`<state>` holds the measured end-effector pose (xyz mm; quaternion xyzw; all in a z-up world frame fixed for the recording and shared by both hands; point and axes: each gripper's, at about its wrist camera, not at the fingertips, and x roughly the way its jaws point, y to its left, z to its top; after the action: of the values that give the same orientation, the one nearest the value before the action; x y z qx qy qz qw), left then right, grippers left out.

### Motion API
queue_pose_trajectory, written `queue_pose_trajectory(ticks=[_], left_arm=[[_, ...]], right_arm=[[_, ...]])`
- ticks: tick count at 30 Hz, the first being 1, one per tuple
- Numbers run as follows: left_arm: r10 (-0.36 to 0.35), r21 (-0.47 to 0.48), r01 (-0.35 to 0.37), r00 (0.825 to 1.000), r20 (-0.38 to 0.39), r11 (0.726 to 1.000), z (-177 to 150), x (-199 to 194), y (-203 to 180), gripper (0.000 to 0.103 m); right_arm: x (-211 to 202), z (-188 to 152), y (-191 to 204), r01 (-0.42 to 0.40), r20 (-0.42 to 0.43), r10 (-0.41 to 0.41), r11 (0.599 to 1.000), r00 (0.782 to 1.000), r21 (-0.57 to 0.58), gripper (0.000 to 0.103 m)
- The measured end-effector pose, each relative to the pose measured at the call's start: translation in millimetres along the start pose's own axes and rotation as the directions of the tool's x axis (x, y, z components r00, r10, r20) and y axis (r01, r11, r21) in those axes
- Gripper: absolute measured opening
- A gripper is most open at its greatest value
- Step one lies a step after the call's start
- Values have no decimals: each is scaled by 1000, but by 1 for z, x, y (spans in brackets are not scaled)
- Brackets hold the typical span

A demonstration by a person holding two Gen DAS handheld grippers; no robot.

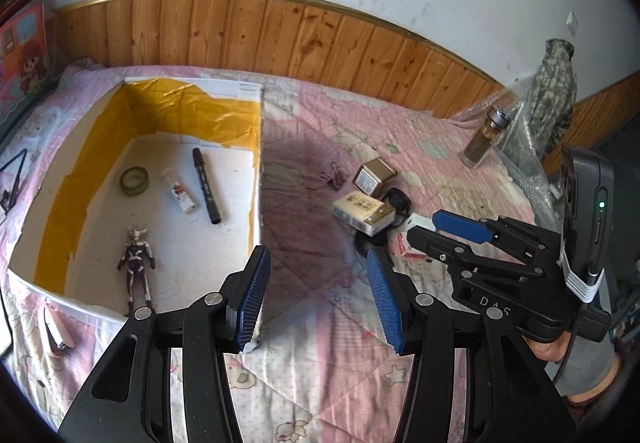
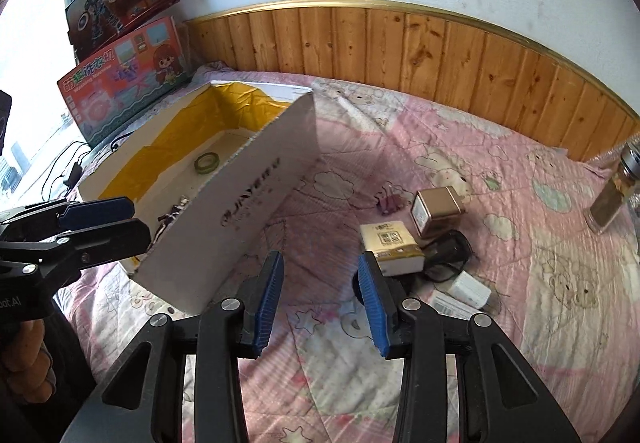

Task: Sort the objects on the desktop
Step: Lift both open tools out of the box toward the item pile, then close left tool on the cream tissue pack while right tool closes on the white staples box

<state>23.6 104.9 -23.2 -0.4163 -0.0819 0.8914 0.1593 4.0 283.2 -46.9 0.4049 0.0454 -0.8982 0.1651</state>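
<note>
Pink quilted bed (image 1: pixel 320 171) carrying a white cardboard box (image 1: pixel 258 163) lined with yellow tape at the left; inside the box a green tape roll (image 1: pixel 135 181), a small white tube (image 1: pixel 181 195), a black marker (image 1: pixel 206 185) and a toy figure (image 1: pixel 136 263), all lying apart on the box floor.

To the right of the box, loose on the quilt: a binder clip (image 1: pixel 335 175), a gold tin (image 1: pixel 374 177) tipped on its side, a cream tissue pack (image 1: pixel 362 213) just beside the tin, a black charger with cable (image 1: pixel 398 199) touching the pack, a white adapter (image 2: pixel 470 289) near it; farther right, upright, a glass jar (image 1: pixel 482 139).

Left hand-held gripper (image 1: pixel 318 301) released, nothing between its blue pads, poised over bare quilt beside the box wall; right hand-held gripper (image 2: pixel 322 301) likewise released and empty, jaws parted, pointing toward the tissue pack.
</note>
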Motion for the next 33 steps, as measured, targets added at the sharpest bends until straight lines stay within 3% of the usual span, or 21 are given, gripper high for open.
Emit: queue_pose_trajectory(ticks=[6, 14, 17, 22, 29, 30, 33], left_arm=[[-54, -10, 53, 996, -72, 999, 1, 31, -24, 53], [-87, -34, 82, 975, -206, 996, 3, 104, -51, 53], [-123, -132, 93, 964, -236, 987, 15, 129, -46, 53], [-204, -335, 106, 941, -270, 936, 36, 172, -31, 54], [-180, -397, 28, 919, -351, 918, 40, 233, -33, 56], [-189, -408, 30, 916, -354, 913, 38, 238, -34, 61], [-210, -455, 42, 922, -325, 889, 37, 247, -32, 63]], right_arm=[[11, -28, -52, 55, -33, -52, 993, 998, 109, 47], [39, -66, -99, 106, -107, -85, 972, 991, 210, 54], [50, -71, -109, 110, -121, -85, 970, 989, 216, 61], [72, -70, -120, 122, -157, -93, 976, 983, 183, 65], [99, -73, -126, 126, -177, -101, 982, 979, 138, 72], [99, -74, -125, 129, -163, -108, 984, 981, 126, 72], [98, -74, -127, 128, -148, -109, 984, 983, 124, 68]])
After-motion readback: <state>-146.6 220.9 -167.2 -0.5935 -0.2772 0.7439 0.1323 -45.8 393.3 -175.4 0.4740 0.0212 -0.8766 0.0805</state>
